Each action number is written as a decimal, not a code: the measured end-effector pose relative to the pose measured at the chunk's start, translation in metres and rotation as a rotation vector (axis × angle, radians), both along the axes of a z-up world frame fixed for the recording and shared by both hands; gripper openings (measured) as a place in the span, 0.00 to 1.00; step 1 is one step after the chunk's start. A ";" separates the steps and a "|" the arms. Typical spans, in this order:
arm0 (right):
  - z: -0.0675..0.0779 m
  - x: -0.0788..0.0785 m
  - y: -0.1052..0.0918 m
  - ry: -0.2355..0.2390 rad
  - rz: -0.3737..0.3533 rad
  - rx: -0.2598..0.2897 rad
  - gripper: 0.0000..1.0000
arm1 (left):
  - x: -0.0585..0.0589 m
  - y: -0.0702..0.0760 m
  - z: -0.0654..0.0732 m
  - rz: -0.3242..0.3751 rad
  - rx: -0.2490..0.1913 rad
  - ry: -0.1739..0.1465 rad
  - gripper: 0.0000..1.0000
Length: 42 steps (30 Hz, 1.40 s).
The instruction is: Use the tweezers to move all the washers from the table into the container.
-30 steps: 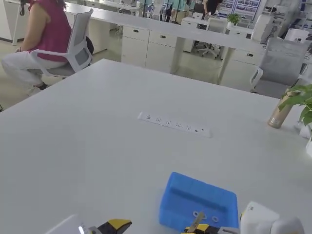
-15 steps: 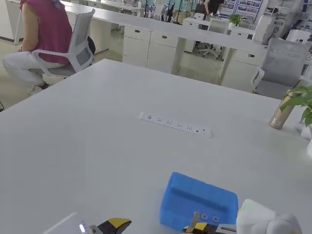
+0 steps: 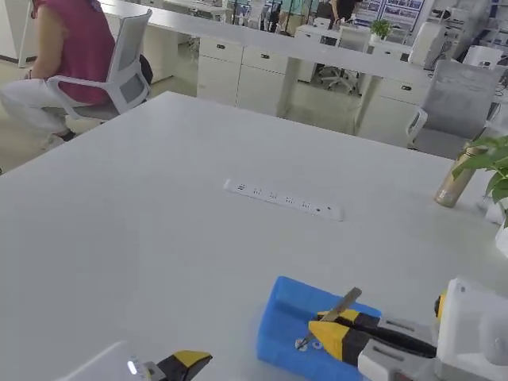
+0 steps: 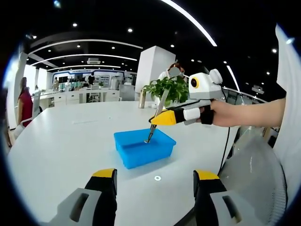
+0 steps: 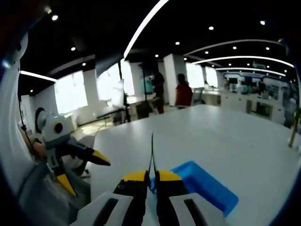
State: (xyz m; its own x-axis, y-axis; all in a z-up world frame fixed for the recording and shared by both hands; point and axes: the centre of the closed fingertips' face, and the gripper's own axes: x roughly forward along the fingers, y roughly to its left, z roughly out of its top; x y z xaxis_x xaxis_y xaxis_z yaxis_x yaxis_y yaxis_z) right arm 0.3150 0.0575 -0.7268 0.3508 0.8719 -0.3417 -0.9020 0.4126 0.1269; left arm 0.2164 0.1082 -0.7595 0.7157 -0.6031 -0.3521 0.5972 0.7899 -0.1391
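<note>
The right gripper (image 3: pixel 327 327) is clamped tight on the tweezers (image 3: pixel 344 301), its jaws pressed together around the shaft. It slants down so the fine tips dip inside the blue container (image 3: pixel 287 308), the angle you'd want for letting a washer drop in rather than skitter off the rim. Whether the tips carry anything I can't make out; the pale rings (image 3: pixel 317 345) beside them may be washers already on its floor. The left gripper (image 4: pixel 155 175) hangs low over the desk (image 3: pixel 159 238) with its jaws spread wide, holding nothing (standing by, I'd guess). Just ahead of it one washer (image 4: pixel 157 178) lies flat on the desk, a tiny thin ring apart from the container's near wall.
</note>
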 end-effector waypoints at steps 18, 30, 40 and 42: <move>-0.055 0.068 -0.004 0.108 -0.131 -0.102 0.03 | 0.000 0.001 -0.003 0.002 0.003 0.015 0.65; -0.081 0.071 -0.005 0.163 -0.165 -0.143 0.03 | 0.000 0.001 -0.006 -0.001 0.008 0.025 0.65; -0.085 0.064 -0.003 0.170 -0.167 -0.163 0.03 | 0.000 0.000 -0.007 -0.007 0.002 0.032 0.64; -0.084 0.064 -0.004 0.169 -0.171 -0.156 0.03 | 0.000 -0.001 -0.006 -0.008 0.001 0.031 0.64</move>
State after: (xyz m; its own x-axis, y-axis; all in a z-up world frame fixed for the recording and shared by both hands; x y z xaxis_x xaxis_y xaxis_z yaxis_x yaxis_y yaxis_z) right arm 0.3786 0.0533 -0.8103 0.4148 0.7372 -0.5333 -0.7890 0.5833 0.1927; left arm 0.2160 0.1075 -0.7657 0.6993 -0.6087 -0.3748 0.5991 0.7851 -0.1573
